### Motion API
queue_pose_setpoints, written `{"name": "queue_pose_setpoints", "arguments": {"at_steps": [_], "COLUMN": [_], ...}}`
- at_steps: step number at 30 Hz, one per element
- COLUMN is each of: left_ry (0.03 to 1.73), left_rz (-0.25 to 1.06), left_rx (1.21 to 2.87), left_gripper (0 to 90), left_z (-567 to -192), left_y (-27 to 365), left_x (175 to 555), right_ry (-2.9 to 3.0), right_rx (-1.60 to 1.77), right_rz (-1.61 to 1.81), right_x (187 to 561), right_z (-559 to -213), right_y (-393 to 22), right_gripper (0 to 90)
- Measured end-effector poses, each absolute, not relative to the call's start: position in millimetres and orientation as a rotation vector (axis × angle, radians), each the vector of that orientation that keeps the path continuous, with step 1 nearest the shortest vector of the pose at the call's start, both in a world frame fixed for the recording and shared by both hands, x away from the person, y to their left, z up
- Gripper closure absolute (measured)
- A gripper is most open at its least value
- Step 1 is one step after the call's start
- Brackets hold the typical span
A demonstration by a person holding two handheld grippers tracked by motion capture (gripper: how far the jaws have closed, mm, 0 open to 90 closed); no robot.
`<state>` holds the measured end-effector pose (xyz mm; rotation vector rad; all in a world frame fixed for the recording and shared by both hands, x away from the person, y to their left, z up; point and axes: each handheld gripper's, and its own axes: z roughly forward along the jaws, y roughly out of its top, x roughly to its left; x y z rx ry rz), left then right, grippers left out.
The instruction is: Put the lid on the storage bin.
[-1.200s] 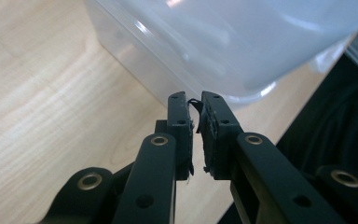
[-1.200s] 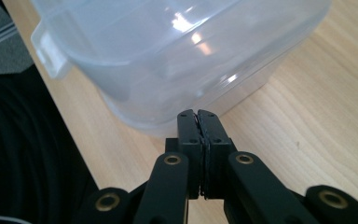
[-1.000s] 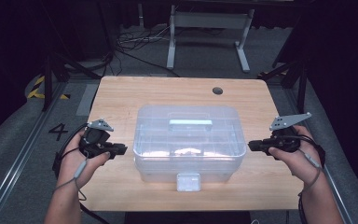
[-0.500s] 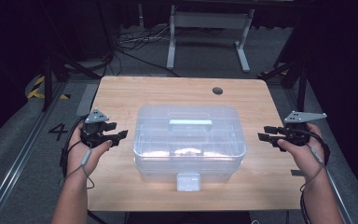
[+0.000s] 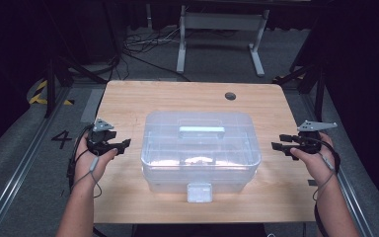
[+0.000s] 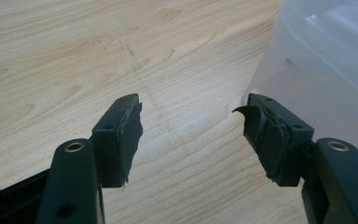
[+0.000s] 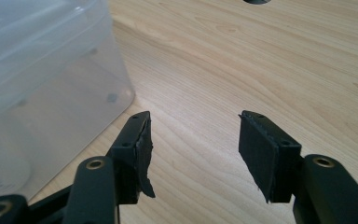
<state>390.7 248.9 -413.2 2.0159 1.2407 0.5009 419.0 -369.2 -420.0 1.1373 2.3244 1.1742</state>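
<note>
Clear plastic storage box (image 5: 201, 150) w/ lid on sits approx. centre of wooden surface (image 5: 128, 103), slightly toward the near edge. Lid has a recessed handle (image 5: 201, 131) on top; a front latch (image 5: 199, 192) faces the person. Contents: blurred through the walls, cannot tell.

Left tool (image 5: 121, 144): held in left hand (image 5: 94, 159) over the surface's left edge, pointing toward the box, apart from its left wall. Jaws spread, nothing between them. In left gripper view, left tool (image 6: 191, 135) hangs over bare wood, box wall (image 6: 326, 60) at upper right; pad on one jaw looks torn and curled at the tip.

Right tool (image 5: 280, 142): held in right hand (image 5: 316, 160) near the surface's right edge, pointing toward the box, apart from its right wall. Jaws spread, empty. In right gripper view, right tool (image 7: 193, 140) is over bare wood, box corner (image 7: 51, 93) at left.

Round cable hole (image 5: 230, 96) in the surface at far right. Floor beyond: loose cables (image 5: 143, 47), white frame legs (image 5: 219, 29).
</note>
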Motion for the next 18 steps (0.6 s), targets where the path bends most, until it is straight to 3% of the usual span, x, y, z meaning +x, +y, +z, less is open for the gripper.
{"name": "queue_pose_setpoints", "arguments": {"at_steps": [18], "left_ry": [1.244], "left_rz": [0.465], "left_rx": [2.065], "left_gripper": [36.0], "left_z": [-450], "left_y": [249], "left_x": [398], "right_ry": [2.327], "right_rx": [1.164], "right_rz": [1.161], "right_x": [433], "right_z": [-463], "right_y": [-378], "right_gripper": [34.7]}}
